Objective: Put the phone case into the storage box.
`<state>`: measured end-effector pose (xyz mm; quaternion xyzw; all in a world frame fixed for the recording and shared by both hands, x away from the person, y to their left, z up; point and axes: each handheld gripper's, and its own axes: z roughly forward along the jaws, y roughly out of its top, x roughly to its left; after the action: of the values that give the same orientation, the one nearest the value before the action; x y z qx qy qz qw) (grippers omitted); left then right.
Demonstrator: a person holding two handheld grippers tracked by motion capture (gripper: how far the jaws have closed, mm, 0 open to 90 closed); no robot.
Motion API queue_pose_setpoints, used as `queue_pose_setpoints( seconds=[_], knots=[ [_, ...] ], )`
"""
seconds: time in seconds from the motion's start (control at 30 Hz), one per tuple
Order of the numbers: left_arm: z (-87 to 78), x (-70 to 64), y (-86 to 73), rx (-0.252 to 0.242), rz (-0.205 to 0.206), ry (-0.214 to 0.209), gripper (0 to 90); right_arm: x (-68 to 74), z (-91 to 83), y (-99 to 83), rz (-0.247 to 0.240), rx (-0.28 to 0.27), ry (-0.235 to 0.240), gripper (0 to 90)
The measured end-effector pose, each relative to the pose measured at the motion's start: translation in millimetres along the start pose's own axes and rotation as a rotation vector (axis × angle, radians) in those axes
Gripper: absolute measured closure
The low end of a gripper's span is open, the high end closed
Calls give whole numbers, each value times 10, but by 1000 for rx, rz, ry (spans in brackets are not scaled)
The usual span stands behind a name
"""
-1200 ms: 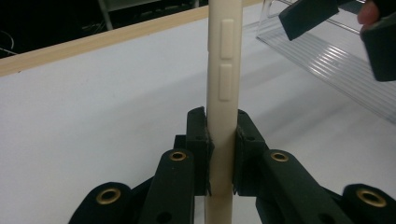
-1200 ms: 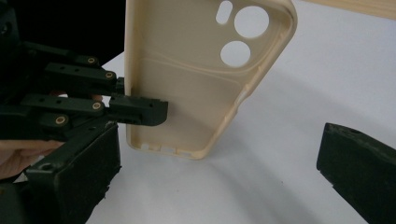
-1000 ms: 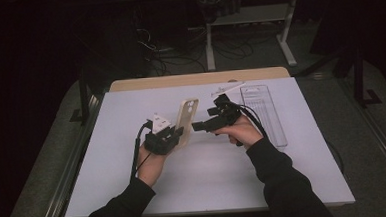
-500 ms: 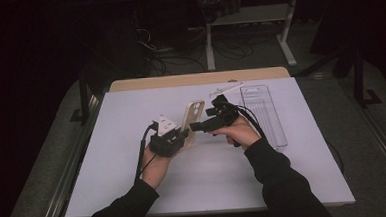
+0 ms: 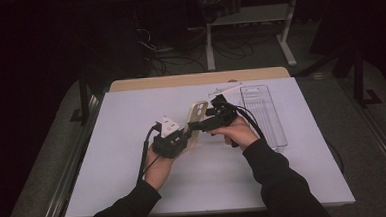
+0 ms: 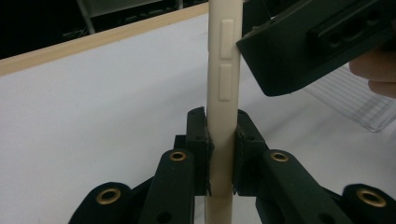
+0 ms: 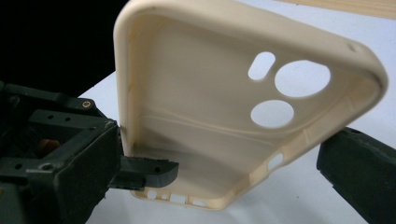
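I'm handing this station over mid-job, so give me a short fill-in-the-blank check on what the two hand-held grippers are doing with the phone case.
1. The left hand-held gripper is shut on the cream ____.
2. In the right gripper view, the case shows ____ round camera holes.
3. The clear tray lies on the table's ____ side in the high view.
4. The right hand-held gripper is ____ around the case.

Missing words: phone case; two; right; open
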<state>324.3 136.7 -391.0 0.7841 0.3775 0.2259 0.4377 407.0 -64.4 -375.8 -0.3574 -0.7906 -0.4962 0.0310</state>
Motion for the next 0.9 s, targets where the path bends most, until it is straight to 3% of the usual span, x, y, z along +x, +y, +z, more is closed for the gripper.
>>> queue_pose_setpoints(
  seconds=[0.17, 0.73, 0.87, 0.9],
  knots=[
    [8, -28, 2, -6, -11, -6, 798, 2, 18, -5, 6, -1, 8, 0],
    [18, -140, -2, -10, 9, -25, 798, 1, 60, -16, 33, -13, 12, 0],
    [26, -157, -7, -27, -15, -26, 798, 2, 72, -20, 47, 2, 10, 0],
    [16, -139, -6, -13, 6, -21, 798, 0, 73, -20, 48, 2, 13, 0]
  ],
)
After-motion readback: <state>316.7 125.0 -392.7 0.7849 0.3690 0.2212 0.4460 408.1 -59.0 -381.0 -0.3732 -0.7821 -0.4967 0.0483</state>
